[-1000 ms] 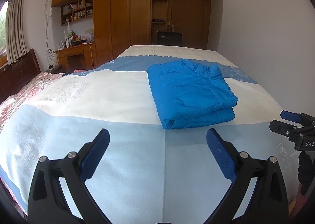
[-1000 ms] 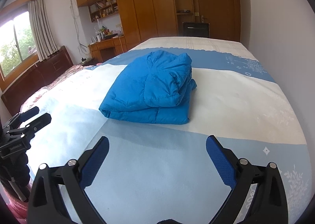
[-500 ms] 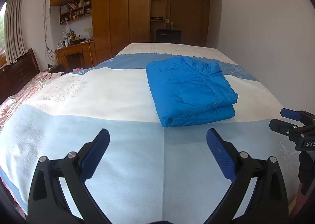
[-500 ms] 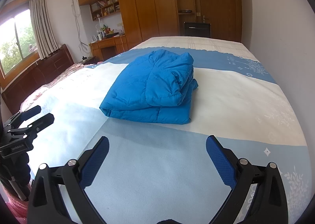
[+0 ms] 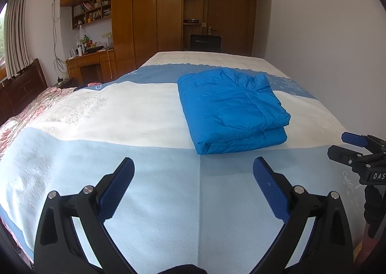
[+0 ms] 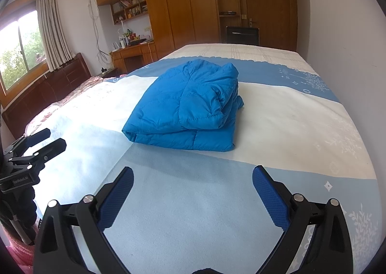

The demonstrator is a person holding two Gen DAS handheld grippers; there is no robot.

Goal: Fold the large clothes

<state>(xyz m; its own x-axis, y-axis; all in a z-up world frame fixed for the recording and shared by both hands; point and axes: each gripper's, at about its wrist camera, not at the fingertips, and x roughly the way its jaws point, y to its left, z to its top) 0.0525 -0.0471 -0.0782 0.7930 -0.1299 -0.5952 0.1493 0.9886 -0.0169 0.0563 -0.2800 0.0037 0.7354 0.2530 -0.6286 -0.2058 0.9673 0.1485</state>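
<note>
A blue quilted jacket lies folded into a thick rectangle on the bed, right of centre in the left wrist view. From the right wrist it is the same folded jacket, straight ahead. My left gripper is open, hovering over the light blue sheet short of the jacket, nothing between its fingers. My right gripper is open too, also short of the jacket and empty. Each gripper shows at the edge of the other's view: the right gripper, the left gripper.
The bed's sheet has light blue, white and darker blue bands. A wooden wardrobe and a desk stand beyond it. A plain wall runs along the bed's right side. A dark headboard and a window are on the left.
Both grippers have drawn back and risen a little, so the jacket sits slightly farther off. The jacket itself has not moved and both grippers stay open.
</note>
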